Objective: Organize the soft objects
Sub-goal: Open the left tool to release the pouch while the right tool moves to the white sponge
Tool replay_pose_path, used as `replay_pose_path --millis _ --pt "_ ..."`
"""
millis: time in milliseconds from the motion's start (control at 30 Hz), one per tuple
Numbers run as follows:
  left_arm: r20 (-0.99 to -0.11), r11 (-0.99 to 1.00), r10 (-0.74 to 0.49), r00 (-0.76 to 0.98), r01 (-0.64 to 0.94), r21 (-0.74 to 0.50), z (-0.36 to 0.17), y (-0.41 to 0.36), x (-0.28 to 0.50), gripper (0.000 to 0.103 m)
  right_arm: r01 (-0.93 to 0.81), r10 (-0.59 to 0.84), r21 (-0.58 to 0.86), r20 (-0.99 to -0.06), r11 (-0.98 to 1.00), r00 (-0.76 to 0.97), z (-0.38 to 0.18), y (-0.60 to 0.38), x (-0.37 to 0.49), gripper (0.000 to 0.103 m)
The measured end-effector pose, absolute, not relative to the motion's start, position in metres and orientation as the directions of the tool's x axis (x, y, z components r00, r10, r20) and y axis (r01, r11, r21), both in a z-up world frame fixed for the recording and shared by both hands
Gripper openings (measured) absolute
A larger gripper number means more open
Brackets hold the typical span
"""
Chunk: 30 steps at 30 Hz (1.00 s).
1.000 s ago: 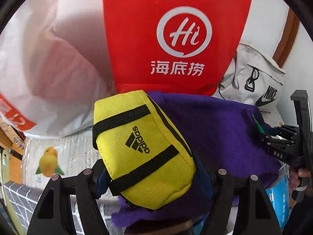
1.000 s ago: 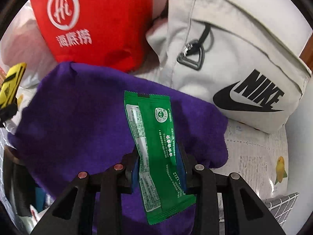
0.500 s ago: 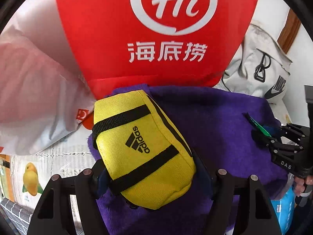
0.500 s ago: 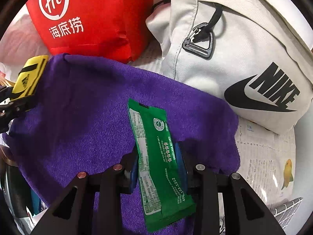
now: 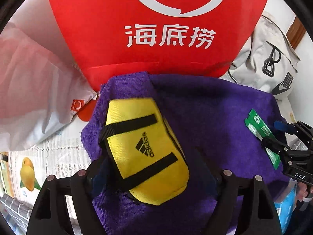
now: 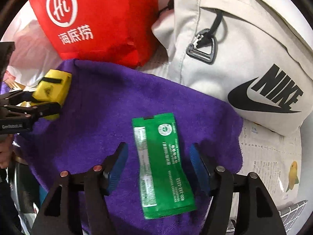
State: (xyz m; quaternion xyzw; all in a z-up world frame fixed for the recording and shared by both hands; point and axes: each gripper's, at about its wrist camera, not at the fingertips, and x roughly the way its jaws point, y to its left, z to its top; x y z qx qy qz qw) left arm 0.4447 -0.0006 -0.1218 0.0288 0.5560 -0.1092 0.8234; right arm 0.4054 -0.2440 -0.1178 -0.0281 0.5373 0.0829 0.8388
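Note:
A yellow Adidas pouch (image 5: 145, 148) lies on a purple towel (image 5: 211, 121) between the spread fingers of my left gripper (image 5: 154, 168), which is open around it. A green packet (image 6: 162, 164) lies flat on the same towel (image 6: 93, 105) between the parted blue pads of my right gripper (image 6: 158, 164), which is open. The right wrist view shows the pouch (image 6: 52, 90) and the left gripper (image 6: 43, 105) at far left. The left wrist view shows the packet (image 5: 262, 135) and right gripper (image 5: 281, 137) at far right.
A red bag with white logo (image 5: 156, 27) stands behind the towel. A grey Nike bag (image 6: 244, 49) lies to the right. A white plastic bag (image 5: 33, 90) is at left. Printed paper with a yellow bird (image 6: 273, 156) covers the surface.
Both grippers moved forward and down to the towel. The left let go of the yellow pouch and the right let go of the green packet; both now lie on the towel.

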Motion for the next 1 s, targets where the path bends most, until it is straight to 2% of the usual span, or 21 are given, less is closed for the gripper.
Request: replay_pose_path --millis 200,367,600,833,1000 --pt "-0.919 0.979 -0.152 0.363 0.180 -0.090 -0.107 0.009 0.431 0.081 -0.178 0.125 0.050 -0.888 0.983 0.442 -0.093 -0.247 0.385 0.065" --pt "-0.911 0.987 -0.109 0.397 0.152 -0.052 -0.089 0.017 0.405 0.081 -0.179 0.128 0.049 -0.875 0.983 0.467 -0.074 -0.242 0.356 0.065" --pt "-0.892 0.990 -0.094 0.443 0.132 -0.039 -0.059 0.036 0.340 0.081 -0.271 0.221 0.090 -0.835 0.958 0.505 -0.051 -0.217 0.288 0.065" --pt "-0.878 0.991 -0.109 0.467 0.114 -0.062 -0.052 0.050 0.281 0.081 -0.412 0.285 0.080 -0.839 0.908 0.463 -0.069 -0.163 0.236 0.065" --pt "-0.877 0.993 -0.107 0.469 0.091 -0.072 -0.062 0.062 0.251 0.081 -0.463 0.220 -0.023 -0.858 0.886 0.464 -0.084 -0.142 0.216 0.065"
